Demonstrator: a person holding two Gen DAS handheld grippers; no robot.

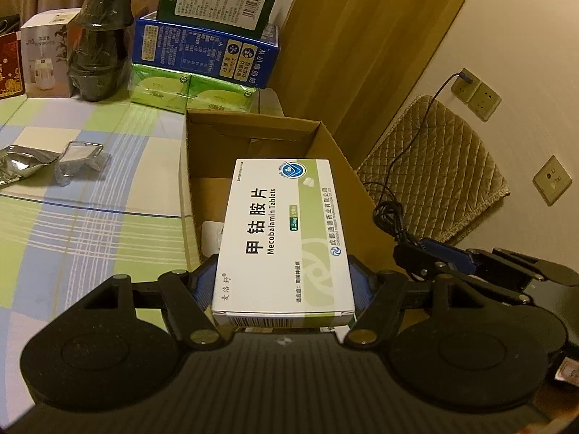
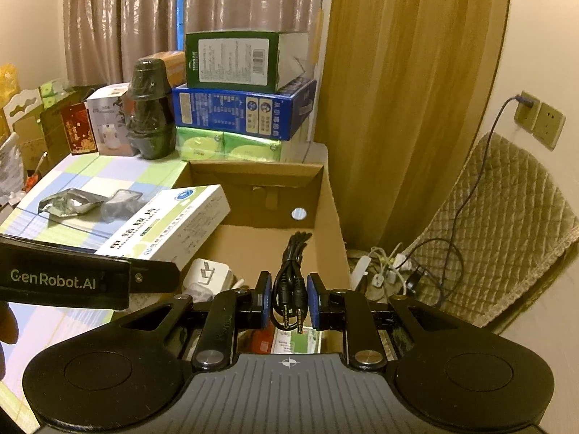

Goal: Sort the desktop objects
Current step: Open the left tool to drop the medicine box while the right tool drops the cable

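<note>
One tablet box point(image 1: 286, 238) in left claw point(image 1: 284, 289), one audio cable point(image 2: 289, 282) in right claw point(image 2: 289, 302)

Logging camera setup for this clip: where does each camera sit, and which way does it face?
Left wrist: on the left gripper, looking down over its Mecobalamin tablet box into the cardboard box; right gripper shows.
Right wrist: on the right gripper, pinching a black audio cable over the same box; left gripper at left.
Shared: cardboard box, tablet box, stacked cartons.
</note>
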